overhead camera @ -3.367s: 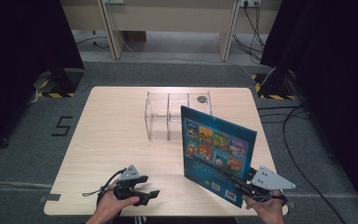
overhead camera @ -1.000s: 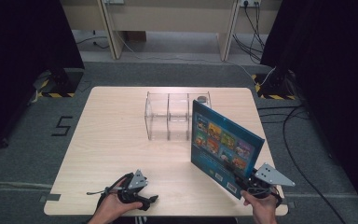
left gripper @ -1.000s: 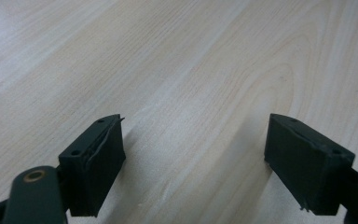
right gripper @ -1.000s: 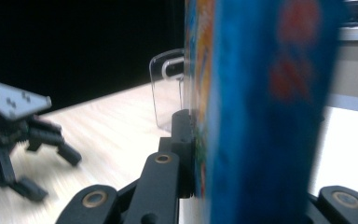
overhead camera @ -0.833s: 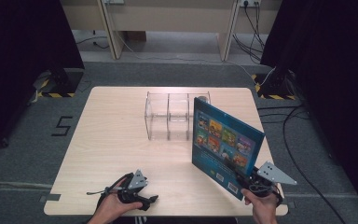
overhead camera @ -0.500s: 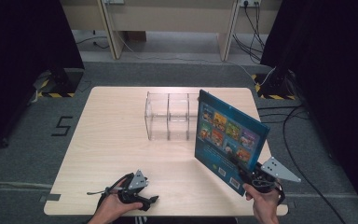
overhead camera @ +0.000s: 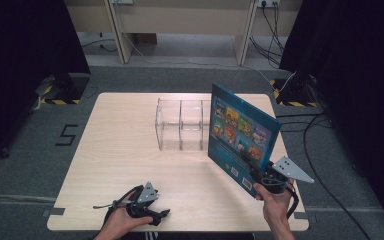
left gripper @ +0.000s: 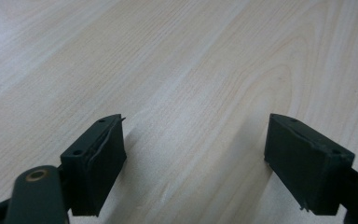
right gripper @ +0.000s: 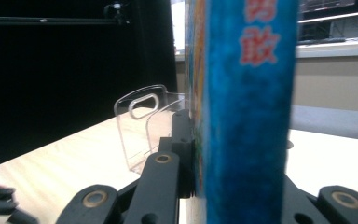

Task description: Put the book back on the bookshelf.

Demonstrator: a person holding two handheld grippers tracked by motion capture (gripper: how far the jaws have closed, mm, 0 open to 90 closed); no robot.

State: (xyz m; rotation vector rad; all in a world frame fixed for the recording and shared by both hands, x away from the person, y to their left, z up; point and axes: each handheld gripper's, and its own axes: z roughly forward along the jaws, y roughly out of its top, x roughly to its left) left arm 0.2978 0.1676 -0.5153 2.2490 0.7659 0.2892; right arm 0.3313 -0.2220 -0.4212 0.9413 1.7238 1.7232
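Book (overhead camera: 240, 135): blue, with a picture cover, held upright and tilted above the right near part of the table (overhead camera: 120, 150), just right of the clear rack (overhead camera: 182, 125).
Right gripper (overhead camera: 262, 176): jaws clamped on the low near corner of the book; the spine faces its camera.
Left gripper (overhead camera: 161, 214): lies at the near edge on the left, jaws apart, bare wood between them.
Rack: stands at the middle far side, with dividers.

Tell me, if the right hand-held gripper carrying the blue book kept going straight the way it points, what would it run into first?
Probably the clear plastic organizer. The right hand-held gripper, shut on the blue book, points across the table toward its compartments, though depth is hard to judge.
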